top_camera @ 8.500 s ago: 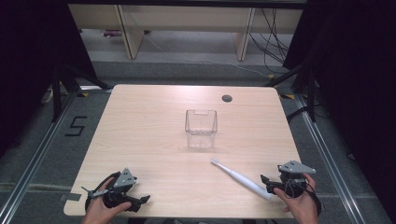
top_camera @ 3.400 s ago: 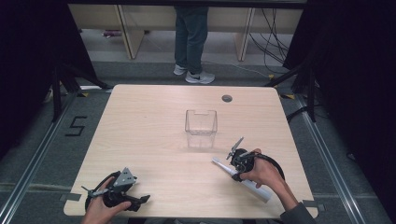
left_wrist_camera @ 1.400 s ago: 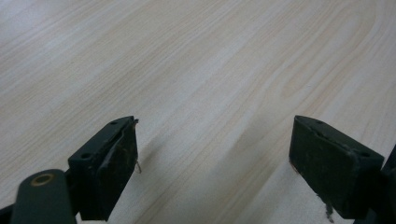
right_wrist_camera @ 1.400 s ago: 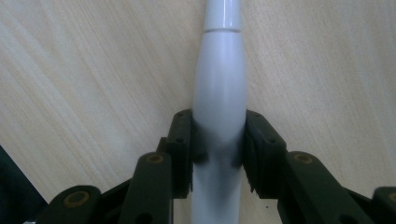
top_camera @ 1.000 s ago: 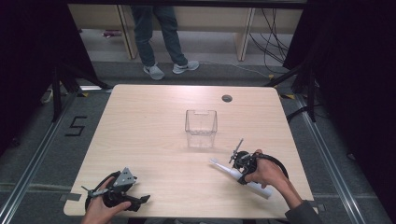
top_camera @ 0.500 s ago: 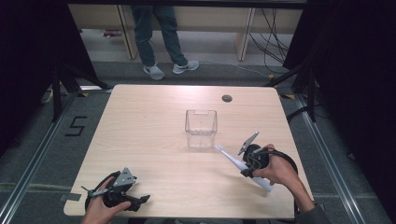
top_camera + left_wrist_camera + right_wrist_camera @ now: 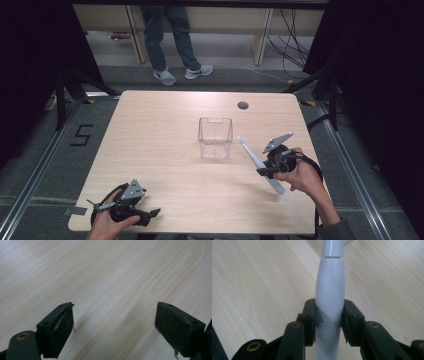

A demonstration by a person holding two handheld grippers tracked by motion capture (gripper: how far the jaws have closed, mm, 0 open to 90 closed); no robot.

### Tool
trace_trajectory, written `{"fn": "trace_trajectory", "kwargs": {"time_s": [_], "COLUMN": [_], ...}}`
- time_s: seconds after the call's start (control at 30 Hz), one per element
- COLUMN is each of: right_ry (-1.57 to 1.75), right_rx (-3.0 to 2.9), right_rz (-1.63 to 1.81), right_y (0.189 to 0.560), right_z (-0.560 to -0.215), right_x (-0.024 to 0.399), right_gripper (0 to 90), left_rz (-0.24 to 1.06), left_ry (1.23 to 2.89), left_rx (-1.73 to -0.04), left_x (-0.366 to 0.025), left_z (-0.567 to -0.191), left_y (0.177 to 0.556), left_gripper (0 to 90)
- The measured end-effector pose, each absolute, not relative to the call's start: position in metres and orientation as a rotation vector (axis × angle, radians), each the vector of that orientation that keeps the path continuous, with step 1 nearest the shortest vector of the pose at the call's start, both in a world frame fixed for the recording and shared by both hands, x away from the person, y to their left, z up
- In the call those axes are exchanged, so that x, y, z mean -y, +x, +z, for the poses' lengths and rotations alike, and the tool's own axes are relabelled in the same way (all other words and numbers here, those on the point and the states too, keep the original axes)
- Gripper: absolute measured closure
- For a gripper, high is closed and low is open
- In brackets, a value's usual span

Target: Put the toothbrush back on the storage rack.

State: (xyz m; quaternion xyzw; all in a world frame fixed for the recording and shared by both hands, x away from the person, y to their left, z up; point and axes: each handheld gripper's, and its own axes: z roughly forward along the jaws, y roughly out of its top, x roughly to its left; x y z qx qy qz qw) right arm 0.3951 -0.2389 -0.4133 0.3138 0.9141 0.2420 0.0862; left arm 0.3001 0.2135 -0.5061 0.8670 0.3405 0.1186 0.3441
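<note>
2 grippers work here: the left gripper (image 7: 150,214) rests near the table (image 7: 165,130) edge, jaws wide and empty. The right gripper (image 7: 329,321) clamps the white toothbrush (image 7: 252,156) mid-handle, lifted beside the clear container (image 7: 215,137); its slick, tilted handle might slip or clip the rim.

Right gripper (image 7: 261,170) raised above table at right side, carried in right hand (image 7: 300,175), forearm entering from bottom right corner. Jaws point toward table's middle, clamped on both sides of white toothbrush (image 7: 329,302) handle; grey plate on top tilted. Left gripper (image 7: 152,213) low at near left edge, left hand (image 7: 107,225) wrapped around body. Its jaws stand wide apart, nothing between, pointing right along near edge.
</note>
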Motion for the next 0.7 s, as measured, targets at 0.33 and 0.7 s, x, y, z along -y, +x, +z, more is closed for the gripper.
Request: {"fn": "trace_trajectory", "kwargs": {"time_s": [0.33, 0.7], "right_ry": [0.953, 0.996], "right_rx": [-2.645, -2.540], "right_rz": [0.905, 1.041], "right_y": [0.400, 0.410], "right_z": [-0.408, -0.399], "right_x": [0.242, 0.236], "right_gripper": [66.8, 66.9], "left_rz": [0.308, 0.313], "left_ry": [2.247, 2.249], "left_rx": [-0.887, -0.881], "left_x": [-0.213, -0.214], "left_z": [-0.506, -0.506], "left_y": [0.300, 0.300], "left_gripper": [15.1, 15.1]}}
